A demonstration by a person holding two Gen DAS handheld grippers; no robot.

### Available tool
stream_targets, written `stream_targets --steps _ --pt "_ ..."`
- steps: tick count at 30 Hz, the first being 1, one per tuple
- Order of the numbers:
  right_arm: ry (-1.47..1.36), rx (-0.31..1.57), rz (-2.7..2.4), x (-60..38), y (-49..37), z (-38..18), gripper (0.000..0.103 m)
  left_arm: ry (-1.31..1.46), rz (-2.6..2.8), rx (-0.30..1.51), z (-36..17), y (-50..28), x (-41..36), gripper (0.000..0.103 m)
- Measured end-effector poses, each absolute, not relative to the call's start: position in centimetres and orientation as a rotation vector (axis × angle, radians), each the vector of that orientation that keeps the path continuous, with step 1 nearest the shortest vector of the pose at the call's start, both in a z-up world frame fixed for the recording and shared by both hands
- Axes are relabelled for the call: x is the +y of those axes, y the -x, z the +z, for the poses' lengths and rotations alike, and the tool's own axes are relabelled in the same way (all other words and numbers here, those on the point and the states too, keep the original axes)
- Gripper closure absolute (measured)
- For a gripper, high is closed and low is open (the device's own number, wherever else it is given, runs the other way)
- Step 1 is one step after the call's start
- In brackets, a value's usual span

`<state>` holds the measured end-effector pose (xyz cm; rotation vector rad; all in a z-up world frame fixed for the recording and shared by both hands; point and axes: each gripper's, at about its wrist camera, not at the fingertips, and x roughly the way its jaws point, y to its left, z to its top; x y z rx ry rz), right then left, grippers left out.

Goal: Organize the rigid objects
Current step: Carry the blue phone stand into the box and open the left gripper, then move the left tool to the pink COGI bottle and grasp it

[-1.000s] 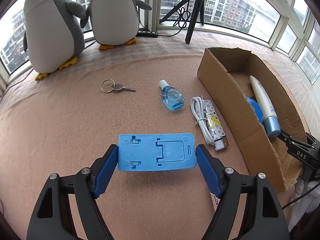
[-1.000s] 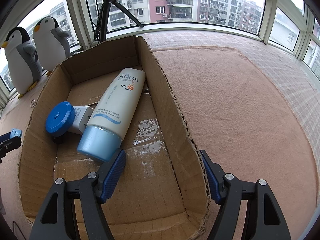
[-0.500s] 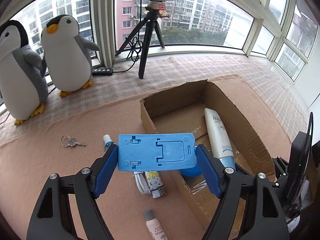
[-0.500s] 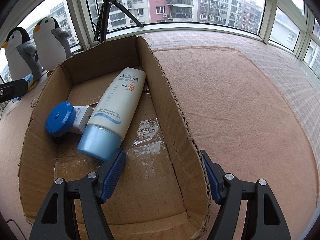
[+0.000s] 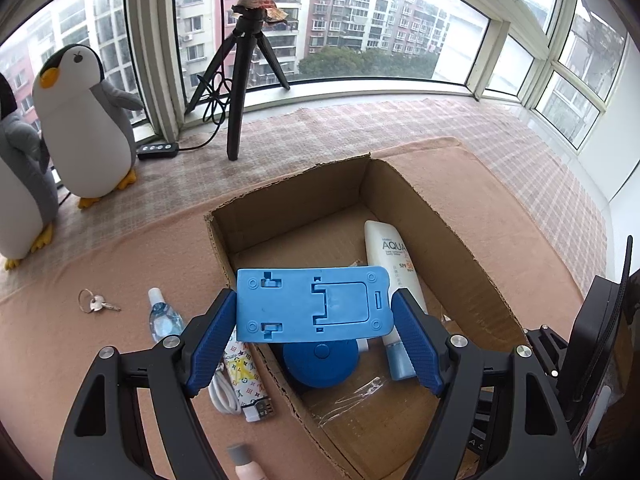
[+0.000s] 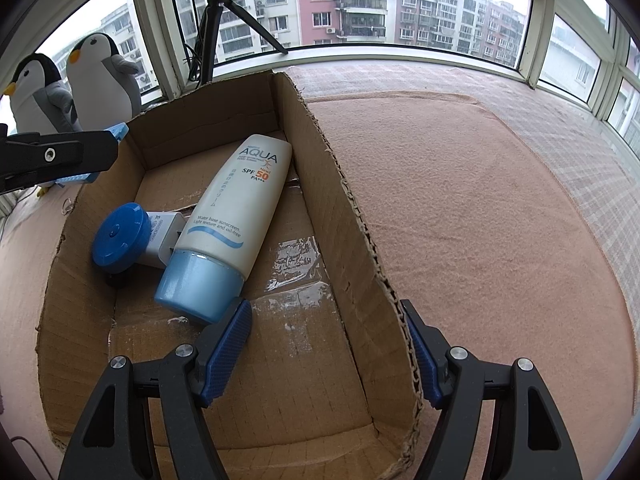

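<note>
A blue phone stand (image 5: 312, 306), clamped between the left gripper (image 5: 313, 338) jaws above the cardboard box (image 5: 448, 232), wants lowering onto bare floor beside the sunscreen tube (image 6: 236, 220) before release, while the right gripper (image 6: 326, 346) straddles the box wall, jaws apart.

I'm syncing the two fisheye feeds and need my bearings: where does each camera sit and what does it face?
Left wrist: behind the left gripper, shut on the blue stand, looking down over the cardboard box towards the windows.
Right wrist: behind the right gripper, open astride the box's right wall, looking along the box.
Shared: box, sunscreen tube, penguins, tripod.
</note>
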<state>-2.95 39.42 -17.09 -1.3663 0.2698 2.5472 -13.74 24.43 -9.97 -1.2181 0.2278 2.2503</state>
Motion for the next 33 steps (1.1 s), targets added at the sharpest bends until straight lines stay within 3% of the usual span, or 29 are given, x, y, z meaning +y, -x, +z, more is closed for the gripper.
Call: stream_targets --steps 19,33 --pt "1.367 0.268 2.546 39.3 3.0 -17.1 0.034 1.225 2.276 0.218 -9.0 13.3 23.4 0.021" --pt "1.368 0.264 2.547 39.3 3.0 -17.1 0.034 1.253 2.329 0.137 -8.2 12.9 16.3 0.021"
